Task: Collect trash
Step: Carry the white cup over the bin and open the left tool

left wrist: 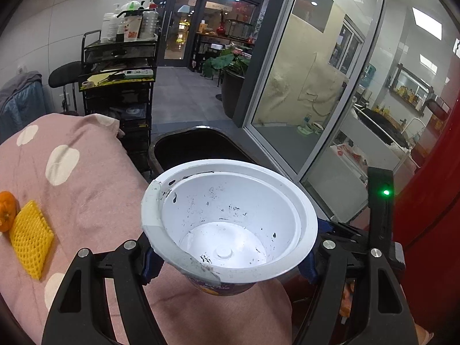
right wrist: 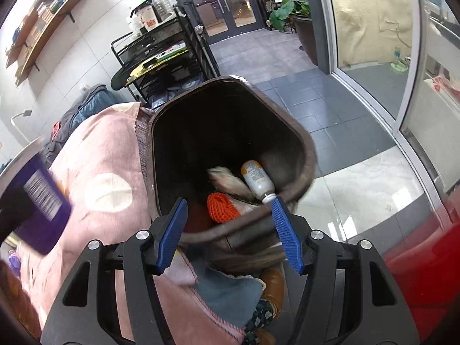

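My left gripper is shut on an empty white noodle cup with a purple wrapper, held upright above the pink-covered table, just short of the dark trash bin. The cup also shows at the left edge of the right wrist view. My right gripper is open and empty, hovering over the near rim of the bin. Inside the bin lie an orange foam net, a small white bottle and a crumpled wrapper. A yellow foam net and an orange lie on the table at left.
A black wire cart loaded with bottles stands behind the table. A glass sliding door runs along the right. A red surface is at the right. A large potted plant stands on the grey tiled floor beyond.
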